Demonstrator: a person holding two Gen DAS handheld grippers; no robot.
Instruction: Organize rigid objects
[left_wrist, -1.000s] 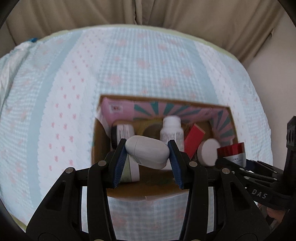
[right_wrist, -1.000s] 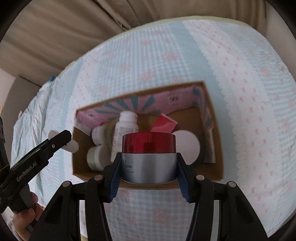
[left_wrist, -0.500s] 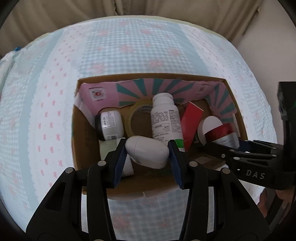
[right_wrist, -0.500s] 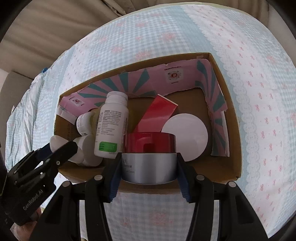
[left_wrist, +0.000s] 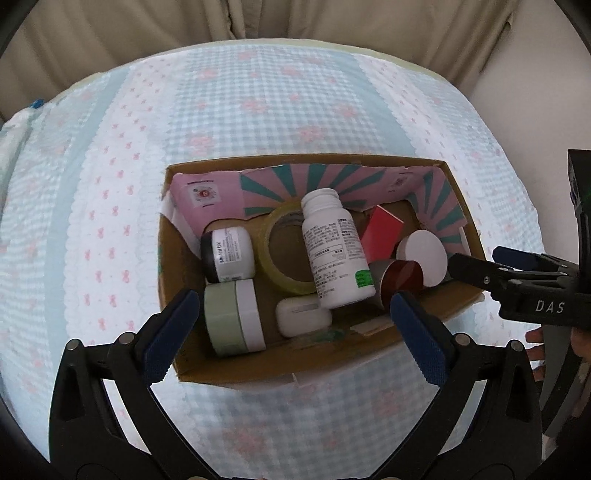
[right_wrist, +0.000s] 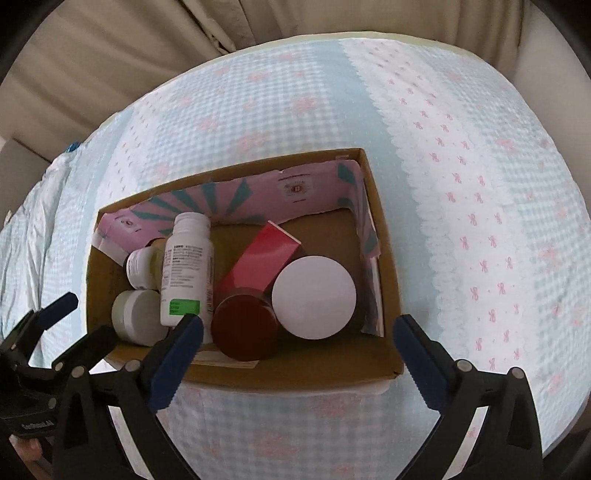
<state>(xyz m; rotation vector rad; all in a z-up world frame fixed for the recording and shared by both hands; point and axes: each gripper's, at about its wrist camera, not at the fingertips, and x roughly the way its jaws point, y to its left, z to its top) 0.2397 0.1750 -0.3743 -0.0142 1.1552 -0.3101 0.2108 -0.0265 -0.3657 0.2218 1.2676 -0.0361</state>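
Note:
A cardboard box (left_wrist: 258, 363) (right_wrist: 384, 258) sits on the checked cloth. In it lie a white case (left_wrist: 303, 316), a red-lidded silver jar (left_wrist: 400, 277) (right_wrist: 245, 326), a white pill bottle (left_wrist: 332, 254) (right_wrist: 186, 264), a tape roll (left_wrist: 284, 251), a red box (left_wrist: 380, 236) (right_wrist: 262, 258), a white round lid (left_wrist: 423, 253) (right_wrist: 314, 297) and small jars (left_wrist: 232, 319). My left gripper (left_wrist: 295, 328) is open and empty above the box's near edge. My right gripper (right_wrist: 295, 347) is open and empty above the near edge, and shows at the right in the left wrist view (left_wrist: 476, 267).
The blue and pink checked cloth (left_wrist: 258, 103) covers the rounded table around the box. Beige curtains (right_wrist: 129, 48) hang behind. The left gripper shows at the lower left of the right wrist view (right_wrist: 55, 332).
Both grippers have opened. The white case dropped from the left one and the red-lidded jar from the right one into the box. Both grippers have pulled back a little.

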